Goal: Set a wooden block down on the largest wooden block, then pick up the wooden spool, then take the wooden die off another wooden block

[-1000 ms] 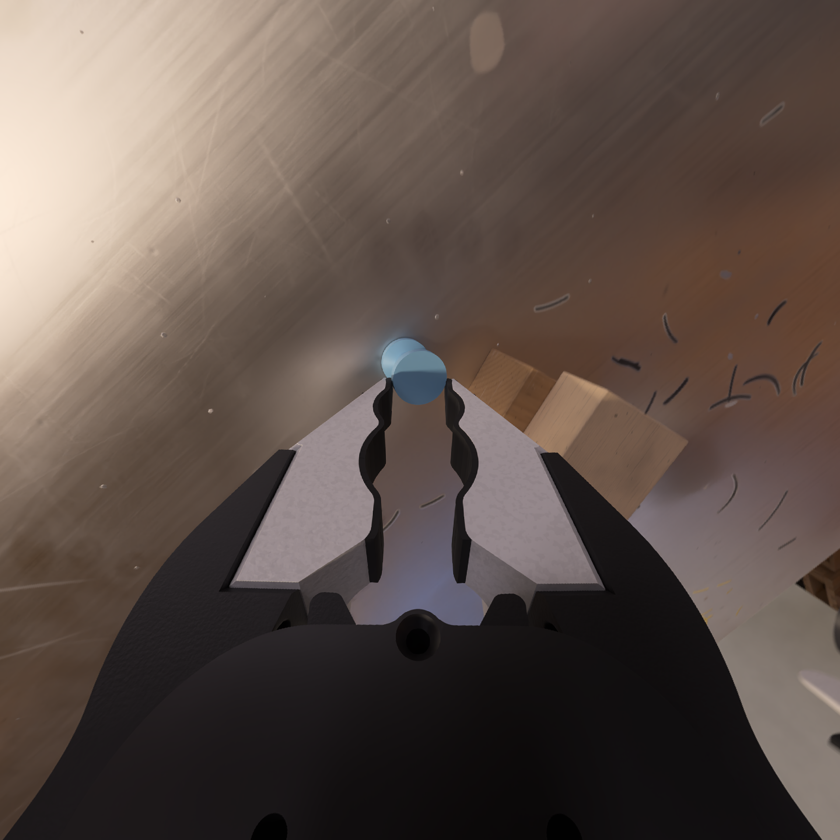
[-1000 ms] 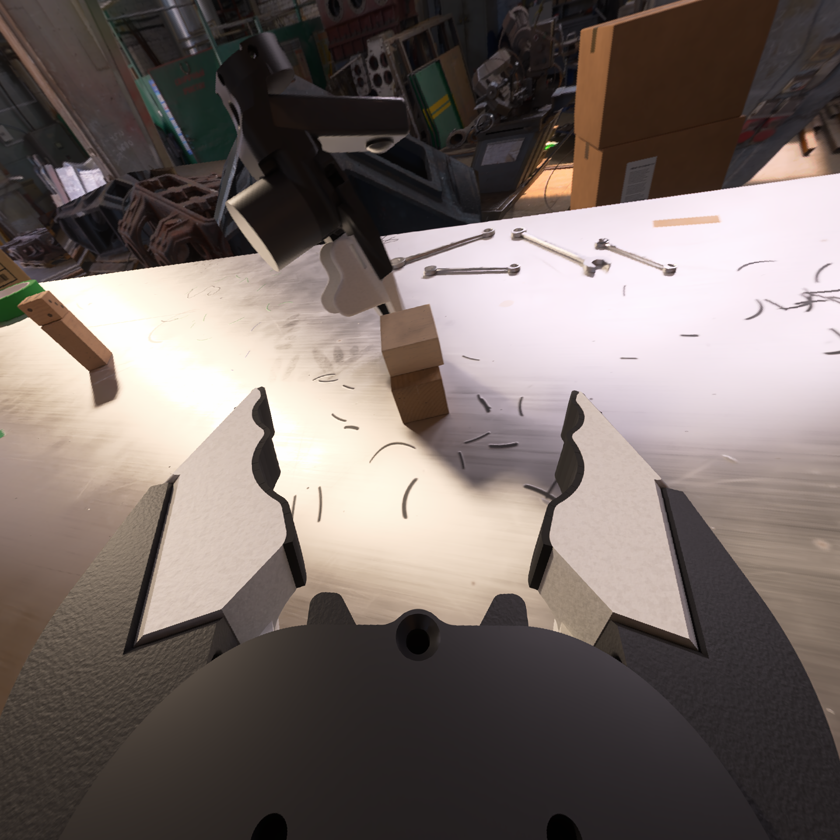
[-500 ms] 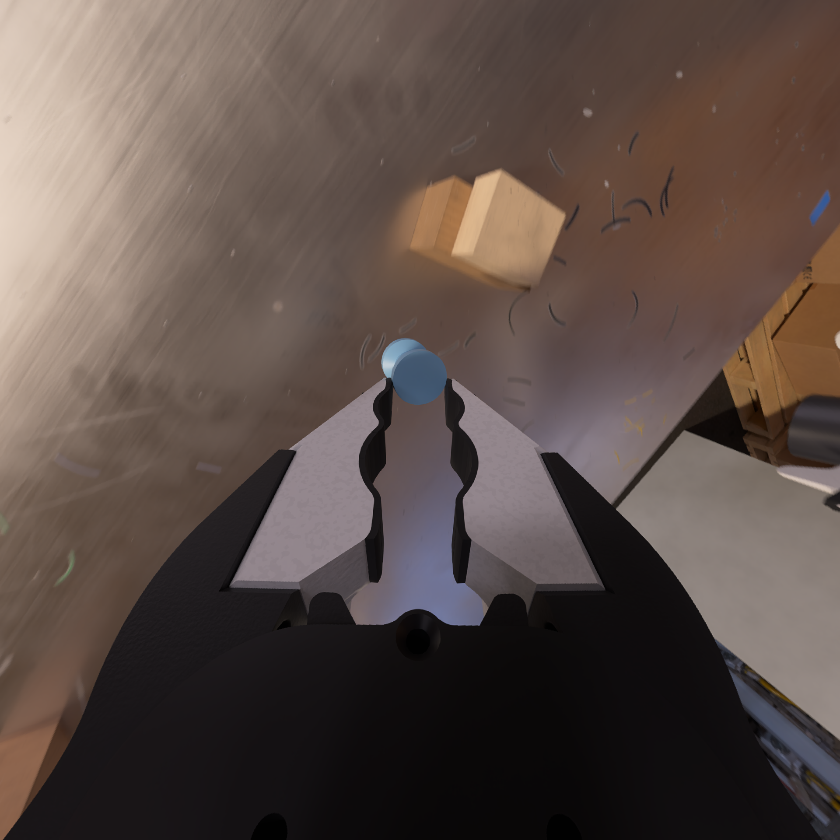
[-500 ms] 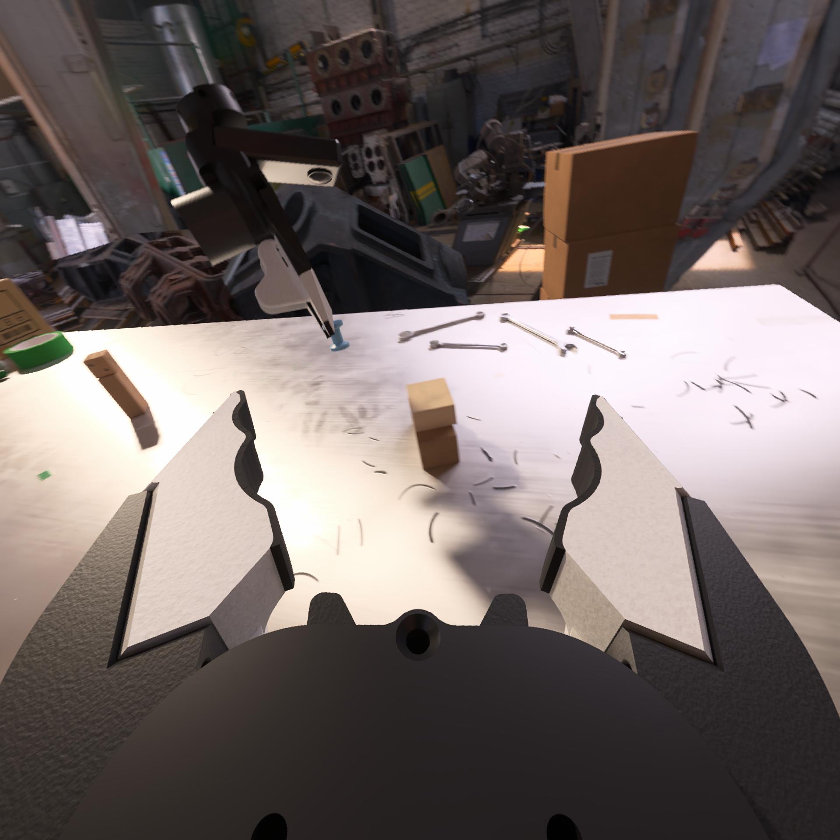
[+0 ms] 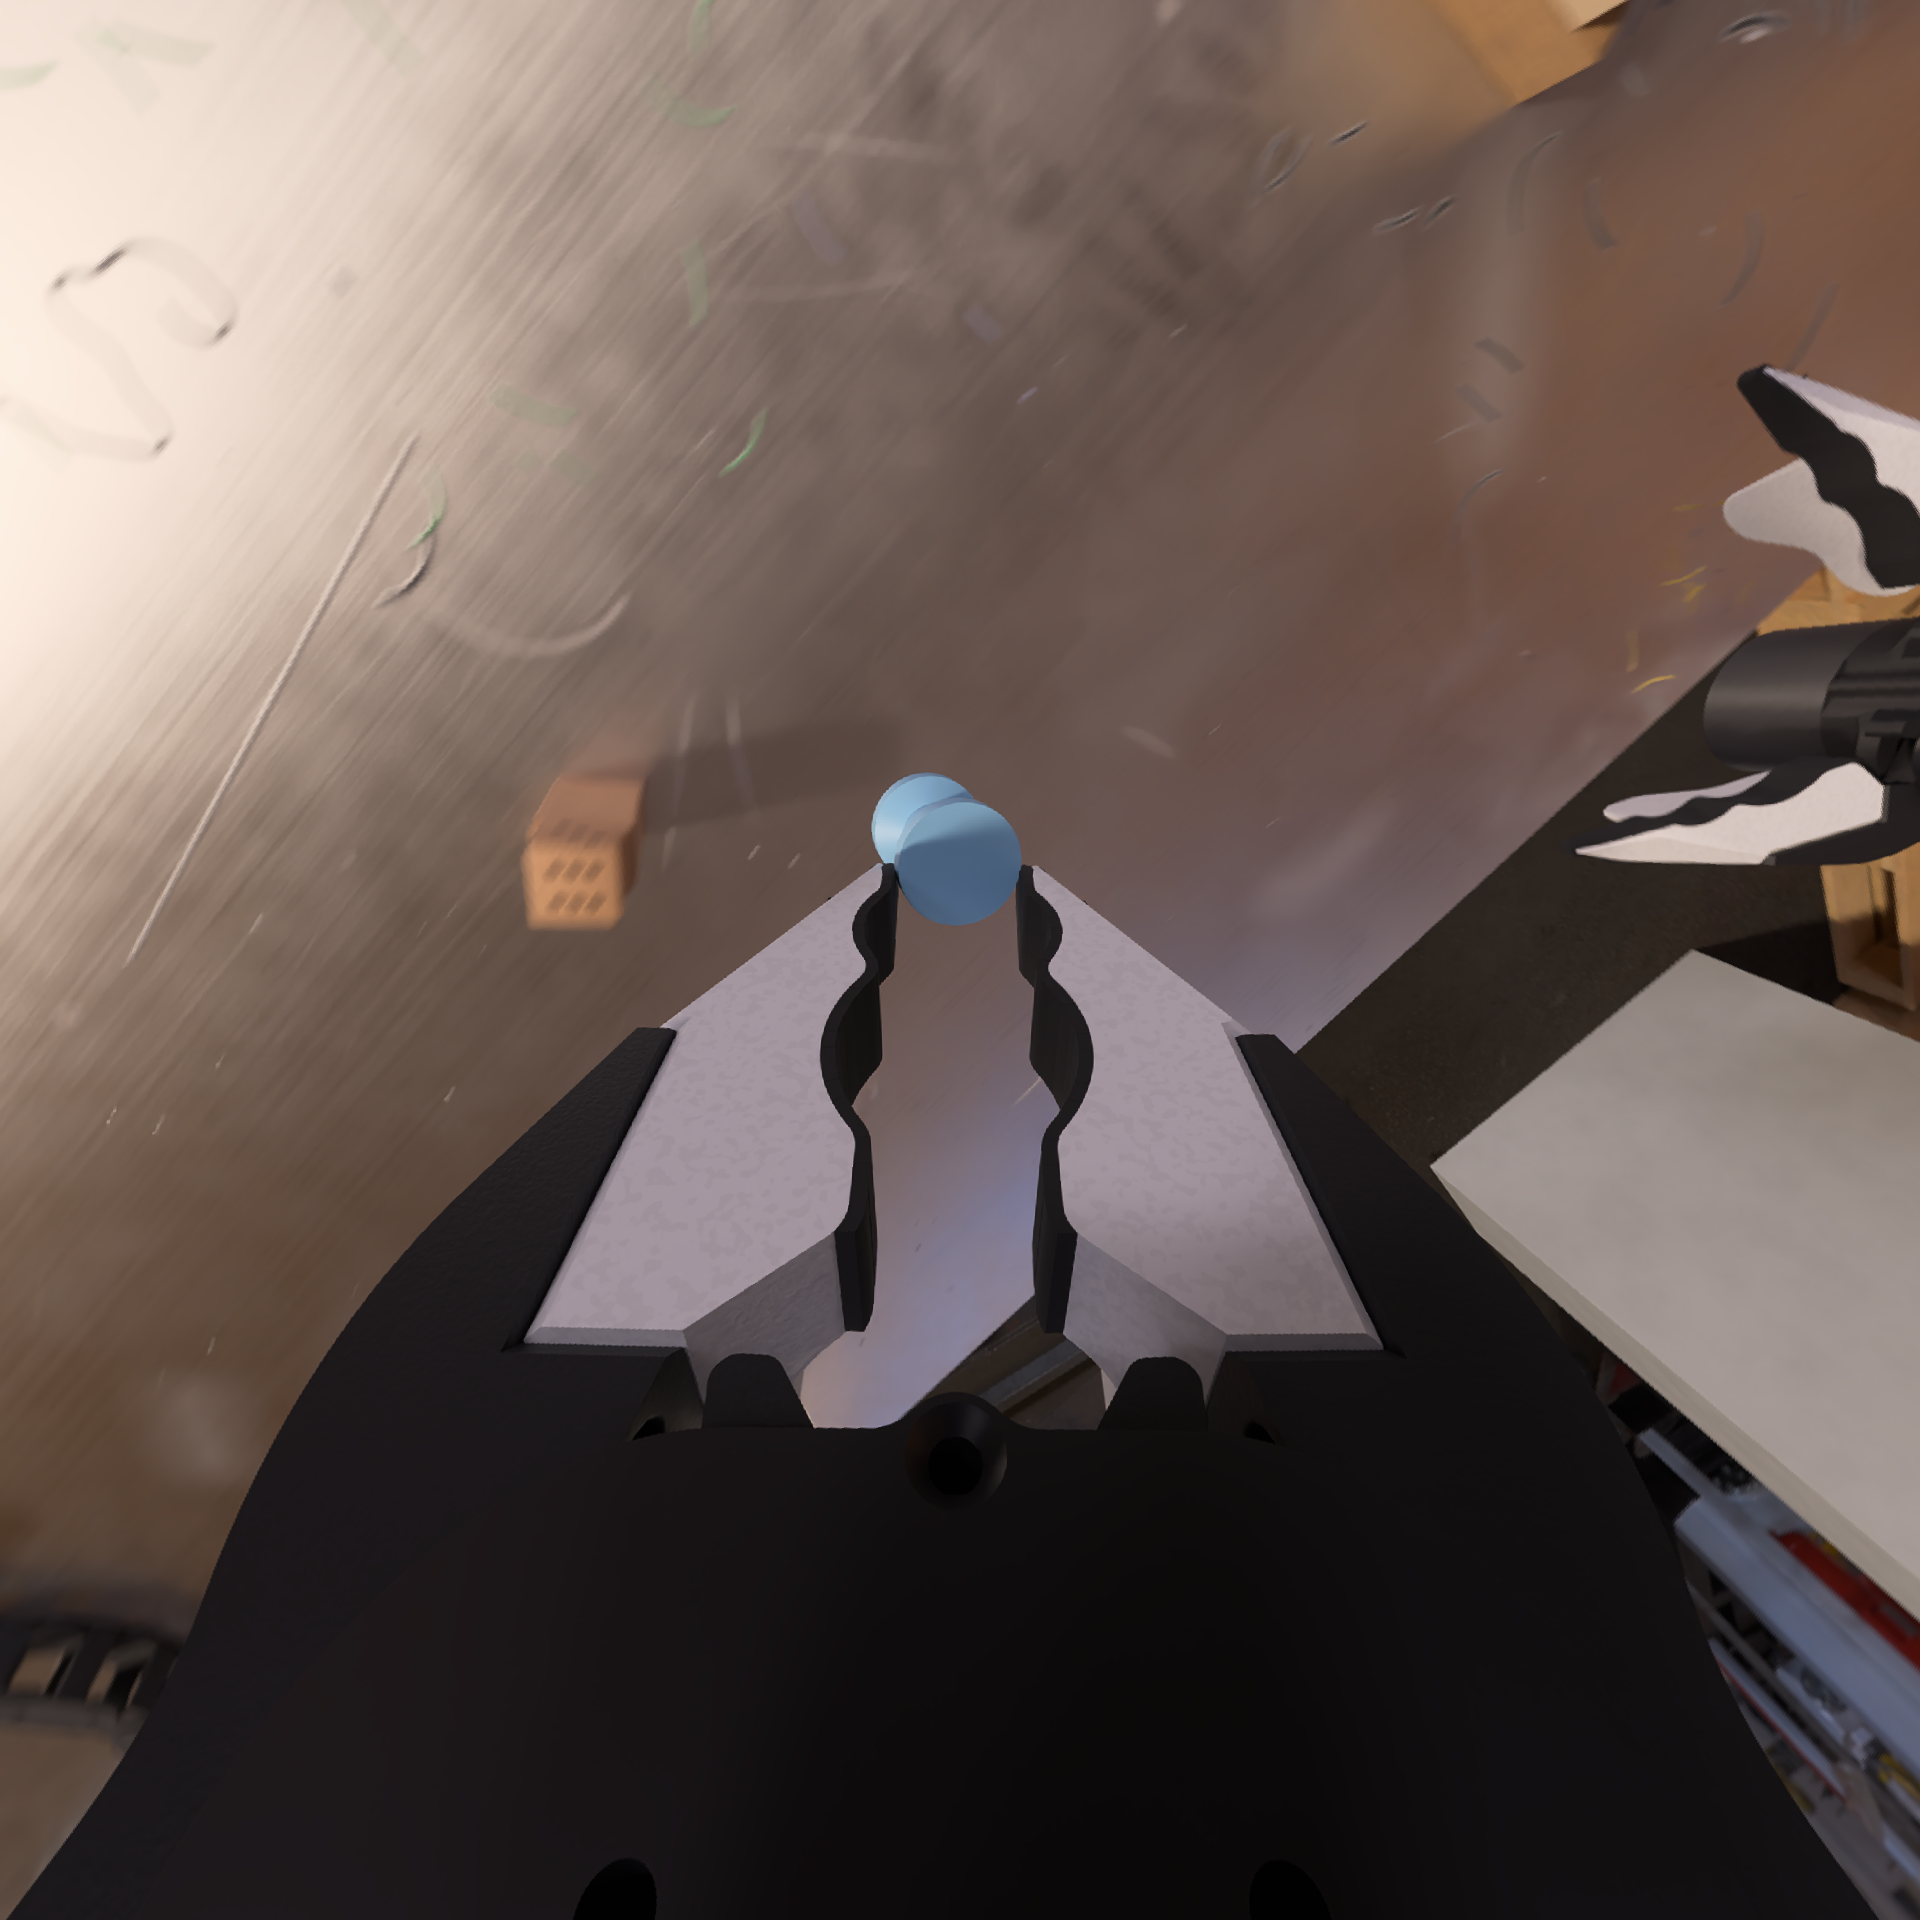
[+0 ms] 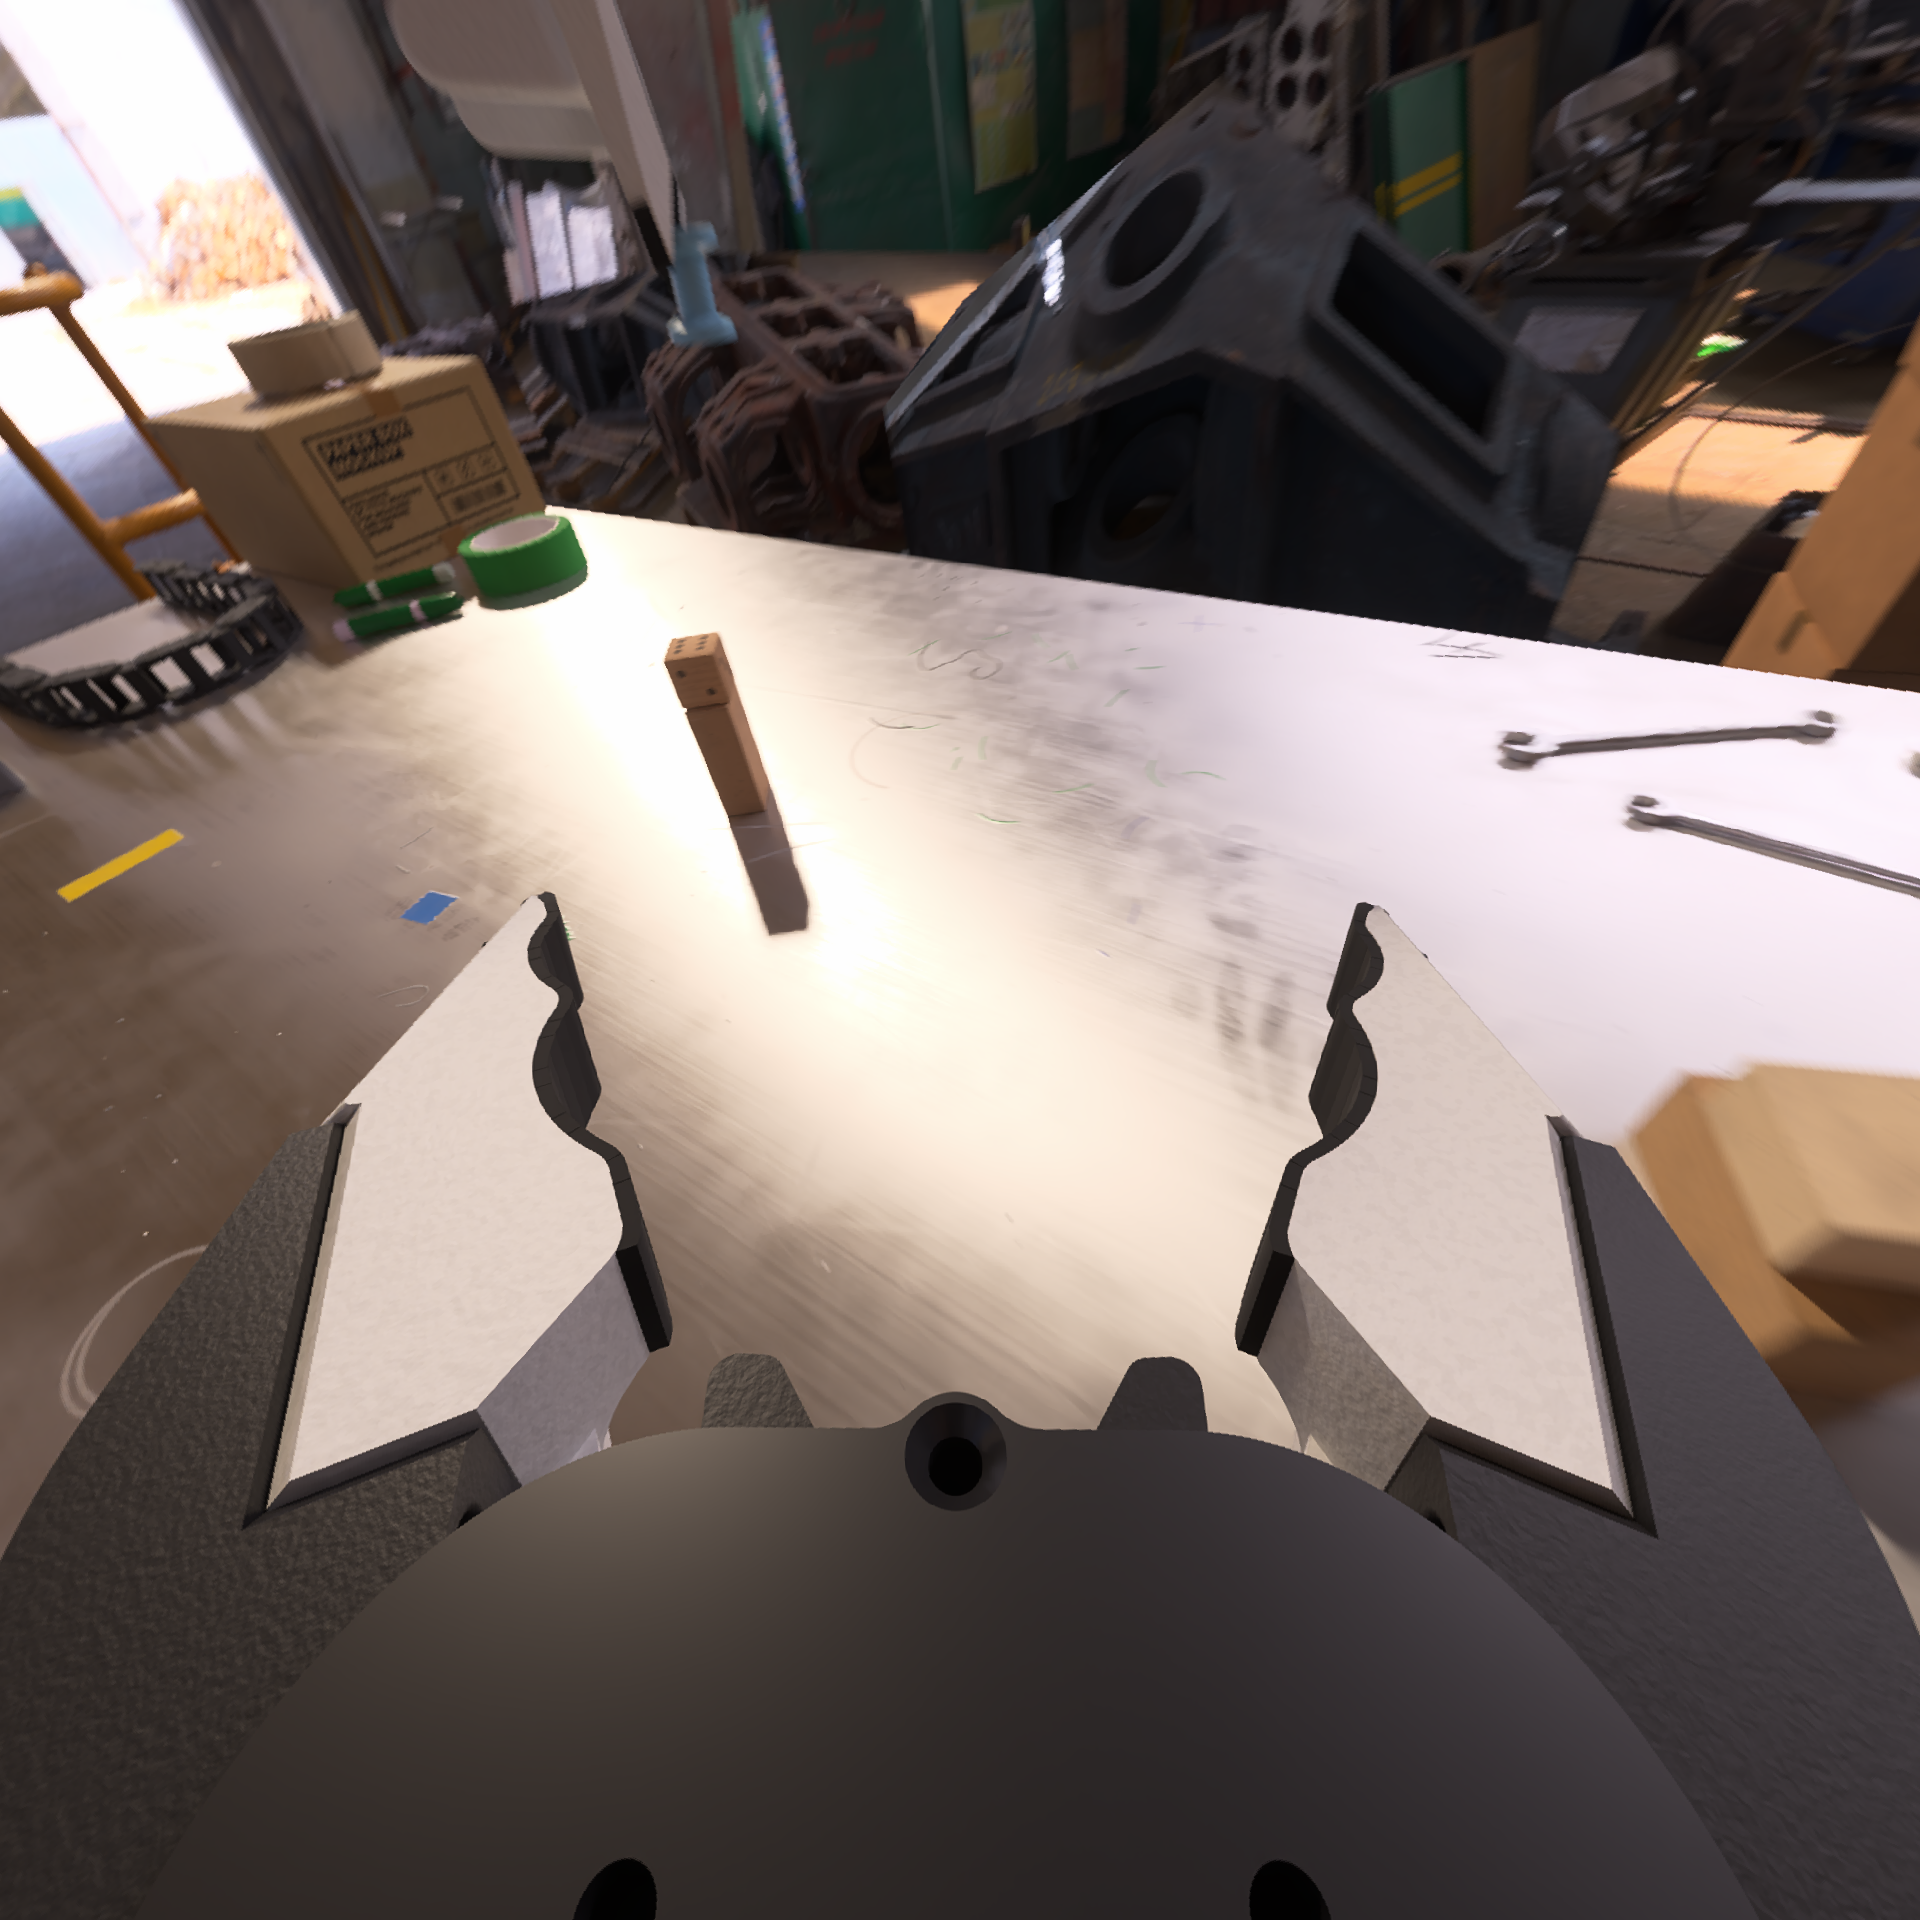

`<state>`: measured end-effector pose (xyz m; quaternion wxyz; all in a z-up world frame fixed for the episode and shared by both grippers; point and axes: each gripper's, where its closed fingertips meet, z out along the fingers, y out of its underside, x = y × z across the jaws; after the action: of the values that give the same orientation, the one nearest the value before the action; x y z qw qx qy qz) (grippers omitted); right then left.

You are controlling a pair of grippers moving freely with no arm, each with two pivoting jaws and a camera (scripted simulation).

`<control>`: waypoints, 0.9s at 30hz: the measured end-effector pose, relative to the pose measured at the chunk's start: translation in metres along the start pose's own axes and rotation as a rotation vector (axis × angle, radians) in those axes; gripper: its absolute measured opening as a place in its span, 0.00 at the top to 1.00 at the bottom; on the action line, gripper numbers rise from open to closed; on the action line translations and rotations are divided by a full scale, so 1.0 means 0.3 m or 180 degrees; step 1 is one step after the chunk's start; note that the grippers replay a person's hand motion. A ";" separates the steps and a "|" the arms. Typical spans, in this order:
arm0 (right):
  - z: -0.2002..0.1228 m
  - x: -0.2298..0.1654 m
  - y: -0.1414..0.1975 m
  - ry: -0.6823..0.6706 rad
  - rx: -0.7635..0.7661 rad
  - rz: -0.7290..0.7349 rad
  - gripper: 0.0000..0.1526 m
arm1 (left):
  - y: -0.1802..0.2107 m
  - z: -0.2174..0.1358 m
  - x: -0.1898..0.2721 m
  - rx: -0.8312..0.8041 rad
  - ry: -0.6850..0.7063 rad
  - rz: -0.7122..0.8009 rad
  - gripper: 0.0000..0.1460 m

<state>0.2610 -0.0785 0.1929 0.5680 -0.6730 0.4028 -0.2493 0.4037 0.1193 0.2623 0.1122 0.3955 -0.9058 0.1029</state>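
Observation:
My left gripper (image 5: 951,873) is shut on a light-blue spool (image 5: 951,852) at its fingertips and holds it high above the metal table (image 5: 520,520). Below it, to the left, a wooden die (image 5: 582,868) sits on a tall wooden block, seen from above. In the right wrist view the die (image 6: 694,663) tops that upright block (image 6: 736,764) ahead. My right gripper (image 6: 951,914) is open and empty above the table. Two stacked wooden blocks (image 6: 1787,1195) lie blurred at its right. The spool (image 6: 694,296) hangs high at the far side.
Two wrenches (image 6: 1662,740) lie at the right. A green tape roll (image 6: 525,556), green markers (image 6: 395,613), a cardboard box (image 6: 343,468) and a black cable chain (image 6: 156,644) sit at the far left. The right gripper (image 5: 1673,613) shows at the left wrist view's right edge.
The left gripper has moved with the spool: the stacked blocks left its view and the die now lies below. The right gripper turned left: the die tower is ahead, the stacked blocks at its right edge.

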 end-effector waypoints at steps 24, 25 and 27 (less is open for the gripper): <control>1.202 -0.468 0.199 -0.0178 -0.1964 0.0082 0.28 | 1.143 -0.188 -0.847 0.0390 -0.0145 -0.2038 0.85; 1.215 -0.466 0.217 -0.0171 -0.2034 0.0075 0.34 | 1.160 -0.175 -0.862 0.0419 -0.0112 -0.2080 0.85; 1.234 -0.488 0.245 -0.0313 -0.2136 0.0192 0.47 | 1.191 -0.149 -0.891 0.0450 -0.0068 -0.2148 0.85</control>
<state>0.4550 0.2489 0.0545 0.3408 -0.8214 0.4543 -0.0531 0.3220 0.5549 0.1939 0.1027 0.6807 -0.7156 0.1183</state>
